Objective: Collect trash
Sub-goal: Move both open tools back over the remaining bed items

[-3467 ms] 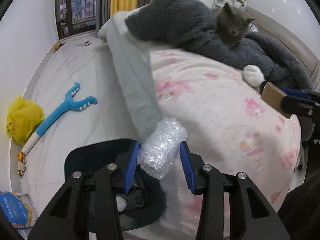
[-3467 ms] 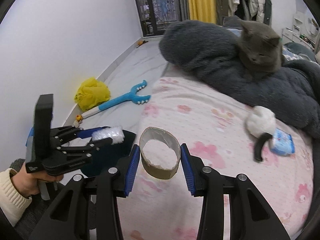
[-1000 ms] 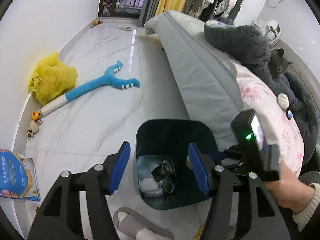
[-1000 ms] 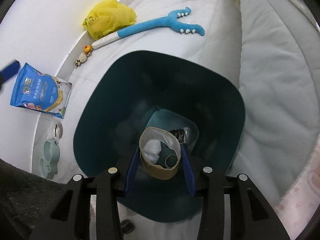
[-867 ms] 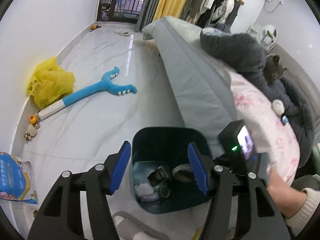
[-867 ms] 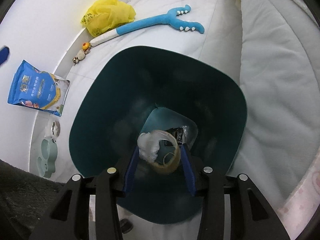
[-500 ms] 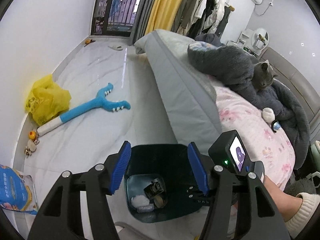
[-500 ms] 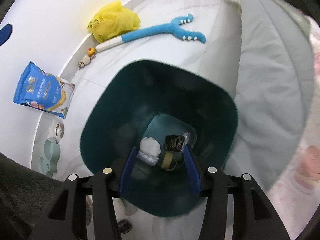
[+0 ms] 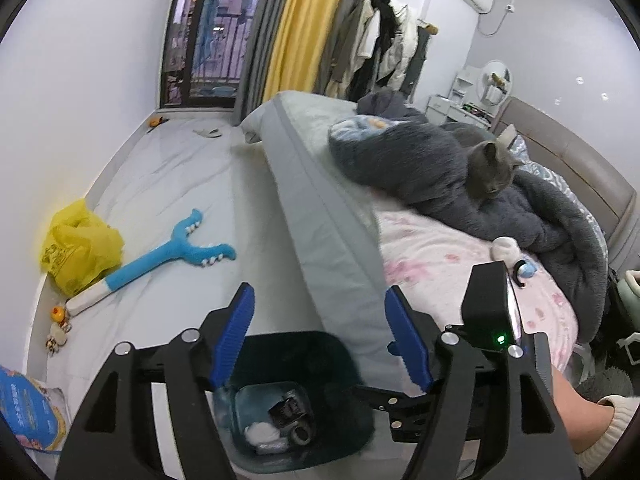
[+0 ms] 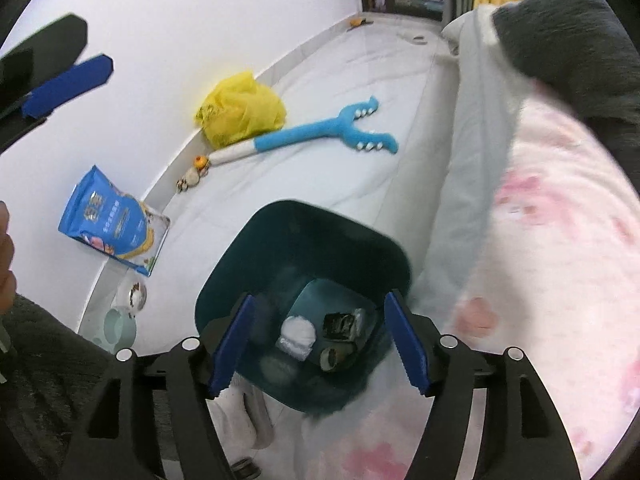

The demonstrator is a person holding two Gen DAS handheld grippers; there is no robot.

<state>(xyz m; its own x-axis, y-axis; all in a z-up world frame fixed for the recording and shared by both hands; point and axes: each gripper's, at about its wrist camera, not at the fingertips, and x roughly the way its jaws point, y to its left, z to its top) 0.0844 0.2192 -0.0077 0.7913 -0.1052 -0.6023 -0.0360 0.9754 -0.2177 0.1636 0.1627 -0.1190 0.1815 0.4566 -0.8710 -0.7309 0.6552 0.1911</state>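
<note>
A dark teal trash bin (image 9: 340, 364) stands on the floor beside the bed; it also shows in the right wrist view (image 10: 256, 256). Inside lie a bubble wrap wad (image 10: 298, 334), a tape roll (image 10: 332, 356) and a dark wrapper (image 10: 340, 324). My left gripper (image 9: 320, 340) is open and empty, raised above the bin. My right gripper (image 10: 318, 344) is open and empty, above the bin's opening; it shows at the right of the left wrist view (image 9: 486, 312). A small blue packet (image 9: 528, 270) and a white fluffy ball (image 9: 505, 247) lie on the pink sheet.
A grey cat (image 9: 490, 170) rests on a dark blanket on the bed (image 9: 440, 256). On the floor lie a blue plush toy (image 10: 320, 134), a yellow plastic bag (image 10: 240, 110), a blue pet food bag (image 10: 112, 220) and small toys by the wall.
My right gripper opened and dropped the tape roll into the bin, then pulled back. My left gripper, empty after dropping the bubble wrap, rose and tilted up toward the bed.
</note>
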